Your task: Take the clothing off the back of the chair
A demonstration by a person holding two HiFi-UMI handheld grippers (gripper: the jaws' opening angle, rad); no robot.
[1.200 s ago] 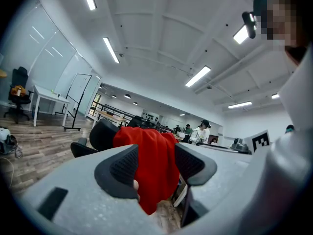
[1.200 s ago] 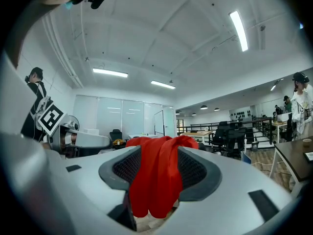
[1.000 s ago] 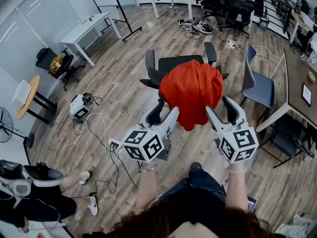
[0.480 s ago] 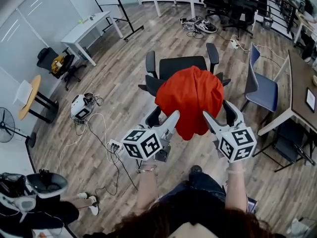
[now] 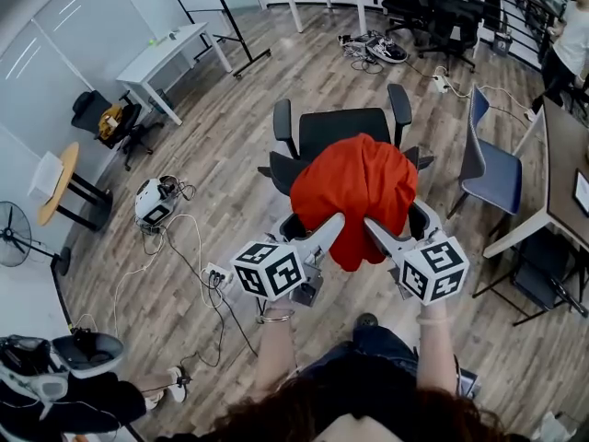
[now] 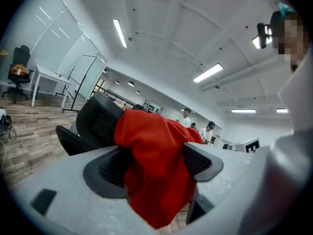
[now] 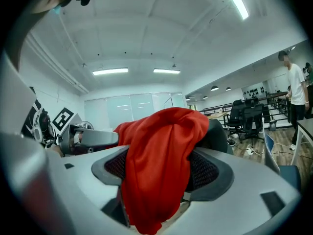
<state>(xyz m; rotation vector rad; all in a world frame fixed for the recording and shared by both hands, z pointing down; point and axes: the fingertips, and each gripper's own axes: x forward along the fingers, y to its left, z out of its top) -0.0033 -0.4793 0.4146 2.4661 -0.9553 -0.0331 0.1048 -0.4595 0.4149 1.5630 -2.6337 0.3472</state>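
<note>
I'm at the grasp: left gripper (image 6: 154, 164) and right gripper (image 7: 160, 168), jaws just spread wide, straddle the red clothing (image 5: 354, 182) on the chair (image 5: 340, 127); next I pinch and lift.

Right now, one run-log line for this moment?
red garment: draped over chair back | left gripper: jaws just opening, garment between, ungripped | right gripper: jaws just opening, garment between, ungripped

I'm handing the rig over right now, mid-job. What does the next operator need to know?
Left gripper: jaws wide, just been opening, red garment between them, not clamped.
Right gripper: the same.
Garment: draped over the back of the black chair.
Done: both grippers are in place around it.
Left: close both, lift it off the chair.
</note>
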